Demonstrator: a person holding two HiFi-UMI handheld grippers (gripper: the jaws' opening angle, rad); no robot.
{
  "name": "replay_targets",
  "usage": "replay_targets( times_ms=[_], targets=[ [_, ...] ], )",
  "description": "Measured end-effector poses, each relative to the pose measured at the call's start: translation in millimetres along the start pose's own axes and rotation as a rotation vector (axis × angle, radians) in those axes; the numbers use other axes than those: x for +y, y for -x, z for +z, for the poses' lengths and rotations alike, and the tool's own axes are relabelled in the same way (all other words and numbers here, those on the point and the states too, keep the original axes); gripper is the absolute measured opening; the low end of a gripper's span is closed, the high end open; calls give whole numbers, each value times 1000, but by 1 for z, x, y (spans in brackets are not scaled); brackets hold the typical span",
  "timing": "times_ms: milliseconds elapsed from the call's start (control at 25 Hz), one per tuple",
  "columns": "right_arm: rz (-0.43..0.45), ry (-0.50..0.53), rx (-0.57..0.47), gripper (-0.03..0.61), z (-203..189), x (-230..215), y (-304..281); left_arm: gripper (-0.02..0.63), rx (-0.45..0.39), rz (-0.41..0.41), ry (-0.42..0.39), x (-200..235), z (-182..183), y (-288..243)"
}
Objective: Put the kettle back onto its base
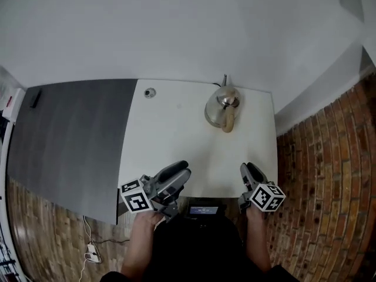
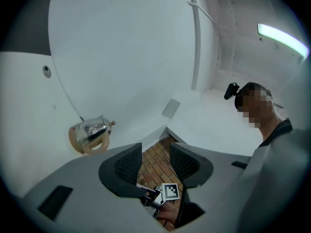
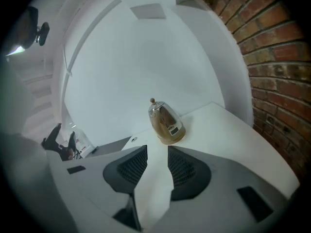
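Note:
A shiny steel kettle (image 1: 222, 106) with a tan handle stands upright near the far edge of the white table (image 1: 170, 140). Its bottom is a tan ring, and I cannot tell the base apart from it. The kettle also shows in the left gripper view (image 2: 91, 131) and in the right gripper view (image 3: 165, 121). My left gripper (image 1: 182, 173) hovers at the table's near edge, open and empty (image 2: 155, 153). My right gripper (image 1: 249, 170) is at the near right edge, open and empty (image 3: 157, 153), with its jaws pointed at the kettle far ahead.
A round grommet (image 1: 150, 92) sits in the table's far left corner. A dark grey table (image 1: 70, 134) adjoins on the left. Brick floor (image 1: 323, 181) lies to the right, a white wall behind. A power strip (image 1: 91, 252) lies on the floor.

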State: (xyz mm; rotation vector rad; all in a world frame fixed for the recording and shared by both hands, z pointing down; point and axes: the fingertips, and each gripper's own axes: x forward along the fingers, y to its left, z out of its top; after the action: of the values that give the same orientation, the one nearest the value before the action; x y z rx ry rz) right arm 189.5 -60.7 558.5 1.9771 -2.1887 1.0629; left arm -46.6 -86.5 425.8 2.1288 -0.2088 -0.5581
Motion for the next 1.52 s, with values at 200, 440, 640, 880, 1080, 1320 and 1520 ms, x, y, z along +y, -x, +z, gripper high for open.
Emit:
replay_targets(
  times_ms=[200, 440, 640, 880, 1080, 1320, 1520],
  targets=[
    [-23, 6, -35, 138, -32, 45, 60, 172, 43, -96, 113, -12, -35, 21],
    [-43, -61, -58, 130, -63, 55, 107, 152, 45, -148, 142, -34, -46, 38],
    [49, -137, -133, 123, -51, 64, 116, 152, 10, -156, 102, -44, -38, 42],
    [182, -198, -237, 109, -25, 72, 140, 152, -4, -141, 68, -58, -49, 38],
    [276, -255, -305, 83, -13, 64, 174, 152, 17, -124, 44, -77, -74, 25],
    [305, -310, -314, 57, -25, 37, 202, 152, 55, -93, 29, -93, -108, 14],
    [358, -321, -317, 41, -31, 30, 215, 152, 77, -64, 9, -104, -129, 10]
  ],
)
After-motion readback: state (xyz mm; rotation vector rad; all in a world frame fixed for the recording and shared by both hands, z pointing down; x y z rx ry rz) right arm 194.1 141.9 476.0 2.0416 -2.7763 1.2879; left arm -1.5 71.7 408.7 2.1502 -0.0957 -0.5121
